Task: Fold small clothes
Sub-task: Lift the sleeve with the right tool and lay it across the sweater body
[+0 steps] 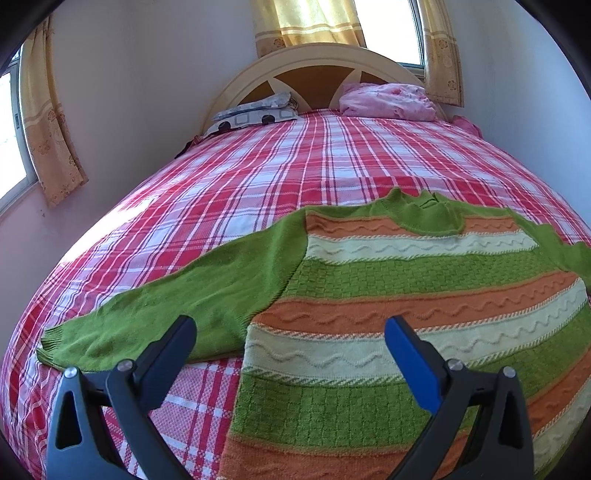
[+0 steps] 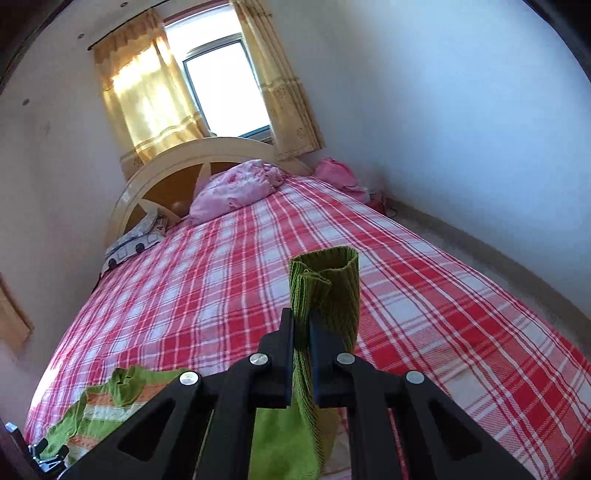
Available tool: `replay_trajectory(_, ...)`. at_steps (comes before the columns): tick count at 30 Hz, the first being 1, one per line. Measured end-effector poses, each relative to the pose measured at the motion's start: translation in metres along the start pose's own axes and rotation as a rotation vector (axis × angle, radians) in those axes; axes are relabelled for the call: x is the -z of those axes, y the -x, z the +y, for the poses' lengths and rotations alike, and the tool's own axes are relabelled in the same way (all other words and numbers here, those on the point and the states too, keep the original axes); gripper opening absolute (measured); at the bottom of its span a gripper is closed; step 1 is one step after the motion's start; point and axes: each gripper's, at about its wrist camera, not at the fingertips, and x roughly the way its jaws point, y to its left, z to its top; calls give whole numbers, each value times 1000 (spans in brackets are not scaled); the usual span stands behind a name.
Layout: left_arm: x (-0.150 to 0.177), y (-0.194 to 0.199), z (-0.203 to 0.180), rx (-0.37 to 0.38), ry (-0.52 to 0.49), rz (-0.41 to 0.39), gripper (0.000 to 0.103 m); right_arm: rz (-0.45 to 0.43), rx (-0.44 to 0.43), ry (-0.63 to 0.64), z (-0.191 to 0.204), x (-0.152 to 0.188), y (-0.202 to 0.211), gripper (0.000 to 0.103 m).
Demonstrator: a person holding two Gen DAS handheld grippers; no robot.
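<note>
We're over a bed [image 1: 295, 155] dressed in a red, pink and white plaid sheet, and it fills nearly the whole room. At the far end stands a cream arched headboard [image 1: 314, 62] with brown panels. Against it on the left lies a folded grey-and-white patterned pillow [image 1: 255, 112], and on the right a crumpled pink bundle [image 1: 386, 100] of bedding. Yellow curtains [image 1: 306, 22] hang at the window behind the headboard, with another curtain at a second window on the left wall. The walls are pale and bare, sunlight spilling onto the sheet at the left.

The sweater [image 1: 388, 295] lies flat at the near end of the bed, striped in green, orange and cream, neck toward the headboard. Its green left sleeve [image 1: 155, 306] stretches out flat across the sheet to the left.

The left gripper [image 1: 290, 334] hangs over the near hem with its jaws spread wide, nothing between them, one finger above the sleeve, the other above the body.

The right gripper [image 2: 302, 326] is pressed together on the ribbed green cuff [image 2: 325, 288] of the other sleeve, holding it up clear of the bed; the cuff's open end stands above the fingers. No containers in sight.
</note>
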Motion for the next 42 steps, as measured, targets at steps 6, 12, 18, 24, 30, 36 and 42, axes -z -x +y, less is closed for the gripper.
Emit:
replay_trajectory(6, 6, 1, 9, 7, 16, 0, 103, -20, -84, 117, 78, -17, 6, 7)
replay_trajectory(12, 9, 4, 13, 19, 11, -8, 103, -35, -139, 237, 155, -21, 6, 7)
replay_trajectory(18, 8, 6, 27, 20, 29, -19, 103, -18, -216, 343, 224, -6, -2, 7)
replay_trajectory(24, 12, 1, 43, 17, 60, -7, 103, 21, -308, 408, 286, 29, -11, 7)
replay_trajectory(30, 18, -1, 52, 8, 65, 3, 103, 100, -411, 423, 344, 89, -30, 7)
replay_trajectory(36, 21, -1, 61, 1, 78, 8, 103, 232, -469, 463, 389, 181, -64, 7)
replay_trajectory(42, 22, 3, 64, -19, 51, 3, 103, 466, -547, 484, 399, 252, -90, 15)
